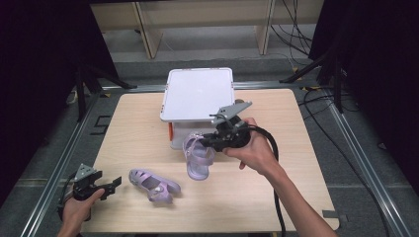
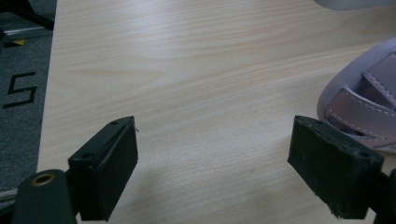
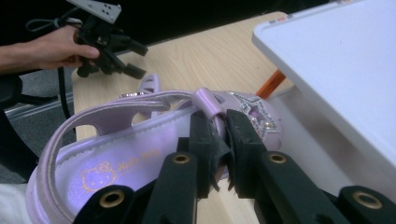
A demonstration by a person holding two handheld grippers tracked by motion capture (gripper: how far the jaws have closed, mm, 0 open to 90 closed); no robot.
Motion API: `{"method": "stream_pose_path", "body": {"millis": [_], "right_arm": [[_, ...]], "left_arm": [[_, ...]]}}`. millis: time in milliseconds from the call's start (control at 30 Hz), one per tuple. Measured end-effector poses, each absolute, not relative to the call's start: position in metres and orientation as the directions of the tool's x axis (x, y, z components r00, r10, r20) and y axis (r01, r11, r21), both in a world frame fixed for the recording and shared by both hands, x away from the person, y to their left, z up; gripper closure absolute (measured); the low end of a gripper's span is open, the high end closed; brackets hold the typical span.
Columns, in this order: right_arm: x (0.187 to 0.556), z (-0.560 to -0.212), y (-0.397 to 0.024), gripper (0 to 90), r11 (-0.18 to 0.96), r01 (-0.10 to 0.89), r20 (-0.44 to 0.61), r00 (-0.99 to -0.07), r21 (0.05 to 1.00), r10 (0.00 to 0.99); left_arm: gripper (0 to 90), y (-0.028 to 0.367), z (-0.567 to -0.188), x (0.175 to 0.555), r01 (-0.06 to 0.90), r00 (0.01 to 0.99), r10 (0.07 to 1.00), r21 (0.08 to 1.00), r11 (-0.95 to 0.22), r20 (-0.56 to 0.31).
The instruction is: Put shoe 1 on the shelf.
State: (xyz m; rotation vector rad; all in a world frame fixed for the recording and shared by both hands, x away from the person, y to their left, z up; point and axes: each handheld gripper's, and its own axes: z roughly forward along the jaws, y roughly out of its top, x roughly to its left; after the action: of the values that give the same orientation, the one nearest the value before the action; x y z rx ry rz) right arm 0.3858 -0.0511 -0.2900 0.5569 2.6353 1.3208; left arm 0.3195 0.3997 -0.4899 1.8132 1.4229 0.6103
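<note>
Work in hand: the person is handling a pair of lilac sandals beside a lidded white bin [image 1: 197, 94] at the far middle of the tabletop [image 1: 276, 197].
Progress: one sandal is being carried; the second is lying untouched; judged roughly halfway, with the destination not evident and the lid on.
Right gripper [image 3: 219, 140]: its fingers are clamping together on a strap of the lifted sandal [image 1: 198, 157], which is hanging toe-down just near of the bin.
Left gripper [image 1: 112, 185]: its fingers are standing wide apart, gripping nothing, at the near left.
Second sandal [image 1: 153, 184]: lying flat, just right of the left gripper.
Appearance: glossy lilac straps, a glittering star ornament [image 3: 257, 114], a printed insole.
</note>
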Motion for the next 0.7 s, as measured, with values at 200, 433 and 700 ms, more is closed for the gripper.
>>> {"method": "stream_pose_path", "body": {"millis": [200,433,700], "right_arm": [[0.395,-0.265,-0.037,81.8,0.549,0.255,0.039,-0.927,0.796,0.374],[0.413,-0.240,-0.024,81.8,0.544,0.261,0.040,-0.923,0.797,0.383],[0.441,-0.222,-0.014,81.7,0.523,0.280,0.043,-0.907,0.805,0.419]], "left_arm": [[15.1,0.400,-0.491,0.320,0.602,0.275,0.958,0.791,-0.106,-0.081],[15.1,0.400,-0.490,0.320,0.604,0.276,0.958,0.790,-0.107,-0.081],[15.1,0.400,-0.490,0.320,0.607,0.272,0.957,0.789,-0.093,-0.096]]}}
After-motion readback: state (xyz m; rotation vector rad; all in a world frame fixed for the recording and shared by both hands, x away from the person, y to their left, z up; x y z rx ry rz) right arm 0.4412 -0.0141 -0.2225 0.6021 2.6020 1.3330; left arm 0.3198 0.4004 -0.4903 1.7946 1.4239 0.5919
